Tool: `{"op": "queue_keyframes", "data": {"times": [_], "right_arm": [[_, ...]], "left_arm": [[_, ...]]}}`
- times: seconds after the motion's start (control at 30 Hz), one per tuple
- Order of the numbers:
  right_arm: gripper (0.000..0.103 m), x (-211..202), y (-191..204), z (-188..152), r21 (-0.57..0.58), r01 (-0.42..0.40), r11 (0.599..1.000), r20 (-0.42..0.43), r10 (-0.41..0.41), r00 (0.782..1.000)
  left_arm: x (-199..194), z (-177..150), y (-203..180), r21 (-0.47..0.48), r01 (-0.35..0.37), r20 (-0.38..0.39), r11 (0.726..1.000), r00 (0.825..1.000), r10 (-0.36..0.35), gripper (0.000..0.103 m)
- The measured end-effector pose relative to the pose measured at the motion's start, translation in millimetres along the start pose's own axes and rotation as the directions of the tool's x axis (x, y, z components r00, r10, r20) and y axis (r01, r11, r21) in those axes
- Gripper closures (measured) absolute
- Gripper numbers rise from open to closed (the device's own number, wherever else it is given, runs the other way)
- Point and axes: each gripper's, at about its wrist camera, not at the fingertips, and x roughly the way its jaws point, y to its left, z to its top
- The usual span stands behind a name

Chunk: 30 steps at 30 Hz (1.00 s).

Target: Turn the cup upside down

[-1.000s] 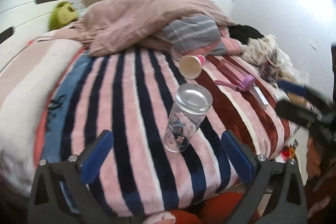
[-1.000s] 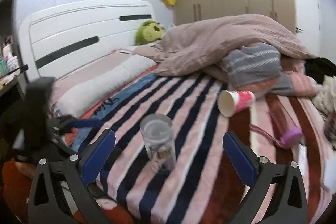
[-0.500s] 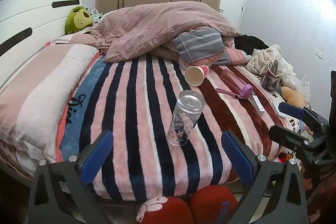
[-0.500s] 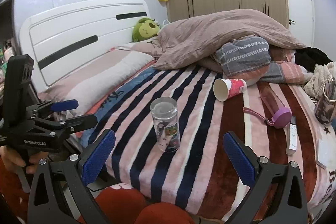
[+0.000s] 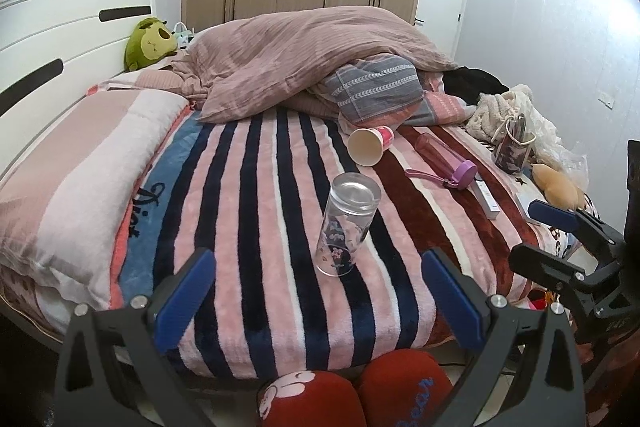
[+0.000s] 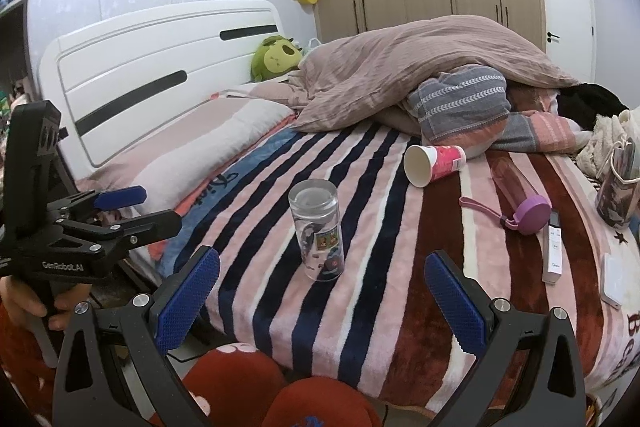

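Standing on the striped blanket (image 5: 256,211) near the bed's front edge, the clear glass cup (image 5: 347,223) fills the left wrist view, empty and apparently already inverted, though glare obscures which end is closed. The left gripper (image 5: 318,295) hangs before it, blue pads spread wide, holding nothing. In the right wrist view, the right gripper (image 6: 322,301) likewise gapes empty short of the cup; a paper cup (image 6: 432,165) lies tipped, empty. The flip looks done; retreating seems next.
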Motion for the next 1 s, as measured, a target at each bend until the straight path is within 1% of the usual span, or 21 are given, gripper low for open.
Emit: {"op": "queue_keyframes", "data": {"times": [0.2,0.57,1.0], "right_arm": [[0.0,-2.7,1.0,-0.8,-0.005,-0.002,1.0,0.0,0.002,1.0],[0.0,-7.6,4.3,-2.1,-0.009,-0.016,1.0,0.003,0.016,1.0],[0.0,-9.4,1.0,-2.2,0.014,-0.036,0.999,0.006,0.036,0.999]], "left_arm": [[-4.9,-0.5,-2.3,0.012,-0.012,0.009,1.0,1.0,0.012,0.001],[-8.6,0.1,-2.6,0.013,-0.008,0.016,1.0,1.0,0.008,0.001],[-8.6,0.1,-3.3,0.014,-0.01,0.014,1.0,1.0,0.01,0.001]]}}
